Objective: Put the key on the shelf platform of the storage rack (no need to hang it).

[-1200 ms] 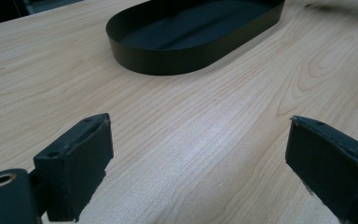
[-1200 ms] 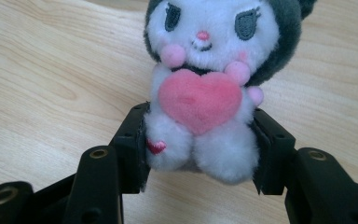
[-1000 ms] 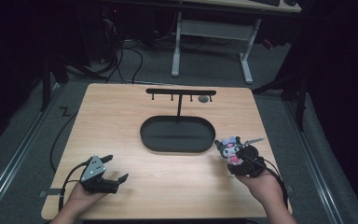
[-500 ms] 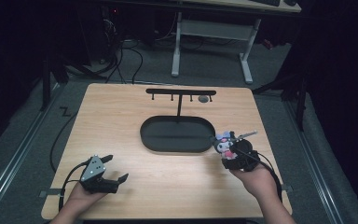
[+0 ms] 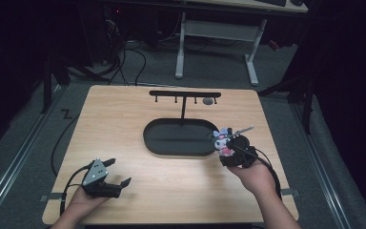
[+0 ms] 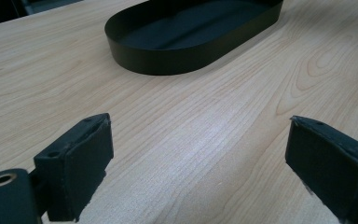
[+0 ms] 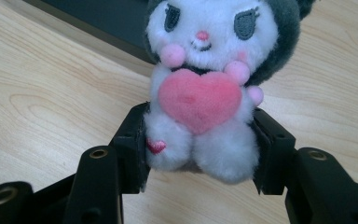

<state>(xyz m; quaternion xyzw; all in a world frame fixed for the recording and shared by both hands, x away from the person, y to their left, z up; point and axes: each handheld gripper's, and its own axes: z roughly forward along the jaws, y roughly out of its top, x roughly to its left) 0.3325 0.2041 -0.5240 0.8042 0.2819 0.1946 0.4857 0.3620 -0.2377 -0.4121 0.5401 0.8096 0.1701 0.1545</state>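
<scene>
While right claw (image 7: 200,154) clamps its lower body, plush toy (image 7: 209,88): white face, grey hood, pink heart; left claw (image 6: 200,172) apart.

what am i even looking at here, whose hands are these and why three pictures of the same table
A person sits at a wooden table holding a two-jawed grasping tool in each hand. The high view looks down from above. The other two pictures come from small cameras riding on each tool, looking along its black jaws. The left tool rests low with jaws wide apart and nothing between them. The right tool is clamped on a small plush toy with a white face, dark hood and pink heart. On the table lies a black oval tray, with a black T-shaped hook stand rising at its far side.
</scene>
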